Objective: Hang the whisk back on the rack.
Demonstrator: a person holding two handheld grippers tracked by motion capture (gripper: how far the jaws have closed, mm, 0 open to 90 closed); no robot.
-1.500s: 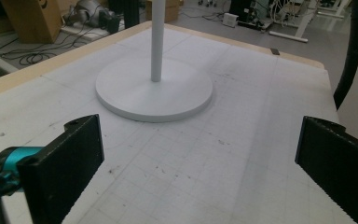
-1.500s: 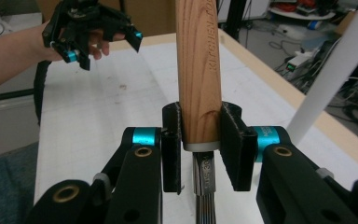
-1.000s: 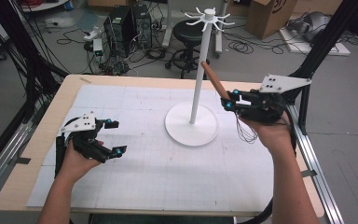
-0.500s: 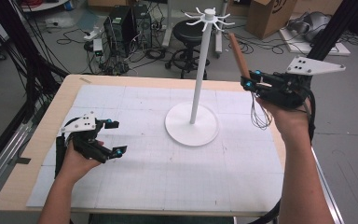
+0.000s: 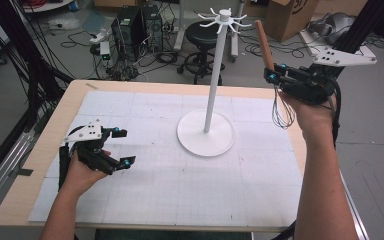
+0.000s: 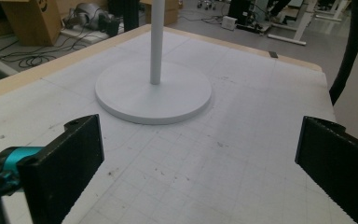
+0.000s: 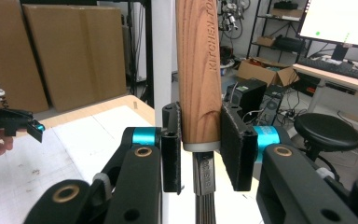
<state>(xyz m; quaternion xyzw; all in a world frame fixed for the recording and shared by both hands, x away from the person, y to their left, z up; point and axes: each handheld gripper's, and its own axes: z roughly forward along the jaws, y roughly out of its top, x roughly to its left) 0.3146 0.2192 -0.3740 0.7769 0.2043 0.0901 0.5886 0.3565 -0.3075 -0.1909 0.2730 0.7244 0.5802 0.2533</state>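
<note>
The right gripper (image 5: 275, 73) is lifted up high, past the right side of the table (image 5: 40, 150). Its jaws are squeezed tight on a whisk (image 5: 272, 70). The whisk has a brown wooden handle (image 7: 198, 70) with letters on it. The handle points up and leans a bit to the left. Thin metal wires (image 5: 281, 107) hang down under the gripper in loops. The whisk is near the top of the white stand (image 5: 215, 75), but not touching it. The stand has a round flat base (image 6: 153, 93) and little hooks (image 5: 223, 19) on top. The left gripper (image 5: 120, 147) sits low over the table's left side, jaws wide apart, holding nothing.
</note>
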